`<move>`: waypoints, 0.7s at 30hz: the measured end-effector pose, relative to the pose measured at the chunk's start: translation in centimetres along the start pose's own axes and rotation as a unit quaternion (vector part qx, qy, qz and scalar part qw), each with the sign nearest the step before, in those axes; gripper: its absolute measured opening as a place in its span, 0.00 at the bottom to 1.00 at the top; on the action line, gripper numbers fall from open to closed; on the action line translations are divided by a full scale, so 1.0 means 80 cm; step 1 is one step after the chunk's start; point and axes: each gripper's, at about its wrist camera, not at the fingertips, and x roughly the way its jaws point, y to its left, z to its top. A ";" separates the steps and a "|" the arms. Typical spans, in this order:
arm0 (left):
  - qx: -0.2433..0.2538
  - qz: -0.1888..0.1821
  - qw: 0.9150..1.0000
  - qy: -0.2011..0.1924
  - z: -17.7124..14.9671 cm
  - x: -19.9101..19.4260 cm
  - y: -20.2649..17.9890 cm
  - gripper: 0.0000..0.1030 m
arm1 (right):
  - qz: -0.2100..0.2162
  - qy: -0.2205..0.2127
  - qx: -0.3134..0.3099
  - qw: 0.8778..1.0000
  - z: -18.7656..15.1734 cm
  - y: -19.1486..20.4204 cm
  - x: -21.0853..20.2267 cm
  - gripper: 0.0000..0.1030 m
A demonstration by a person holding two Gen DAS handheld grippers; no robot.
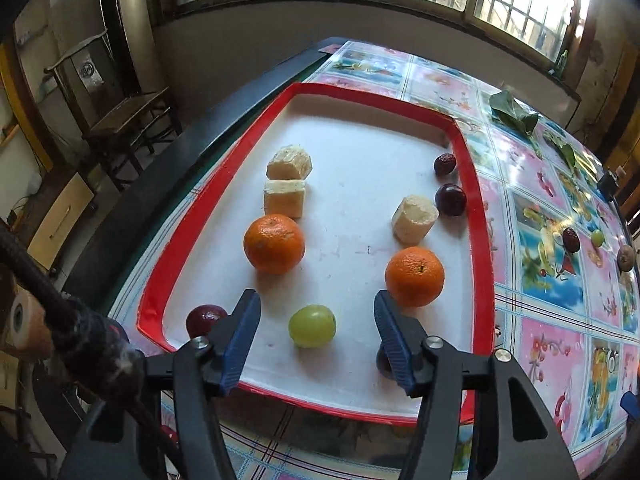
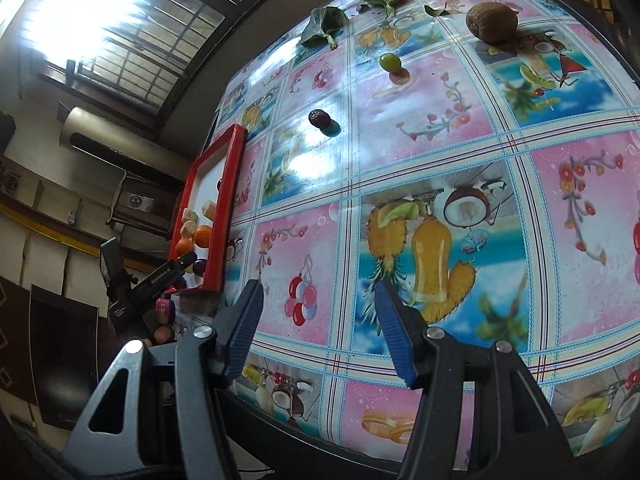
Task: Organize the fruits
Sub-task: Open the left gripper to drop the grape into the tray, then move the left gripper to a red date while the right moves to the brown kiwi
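Observation:
A red-rimmed white tray holds two oranges, pale fruit chunks, a green grape and dark plums. My left gripper is open and empty, just above the tray's near end, with the green grape between its fingers' line. My right gripper is open and empty over the bare tablecloth. In the right wrist view a dark date, a green grape and a brown kiwi lie on the table far ahead, and the tray sits at the left.
Green leaves lie near the table's far edge, also seen in the left wrist view. The table has a patterned glossy cloth. A wooden chair stands beyond the table's left edge.

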 end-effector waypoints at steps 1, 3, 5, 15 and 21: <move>0.002 0.001 1.000 -0.004 0.002 -0.004 -0.002 0.59 | -0.001 0.000 0.001 1.000 0.001 -0.001 0.000 0.58; 0.005 -0.003 1.000 -0.014 0.006 -0.014 -0.008 0.64 | -0.004 -0.002 0.001 1.000 0.002 -0.005 0.000 0.58; 0.007 -0.016 1.000 -0.021 0.008 -0.024 -0.016 0.66 | -0.011 -0.004 0.003 1.000 0.003 -0.009 0.001 0.58; 0.065 -0.081 0.995 -0.018 0.011 -0.036 -0.110 0.68 | -0.051 -0.030 0.014 0.998 0.021 -0.041 0.000 0.58; 0.092 -0.108 0.990 -0.008 0.009 -0.033 -0.162 0.68 | -0.077 -0.060 0.012 0.995 0.037 -0.055 -0.008 0.58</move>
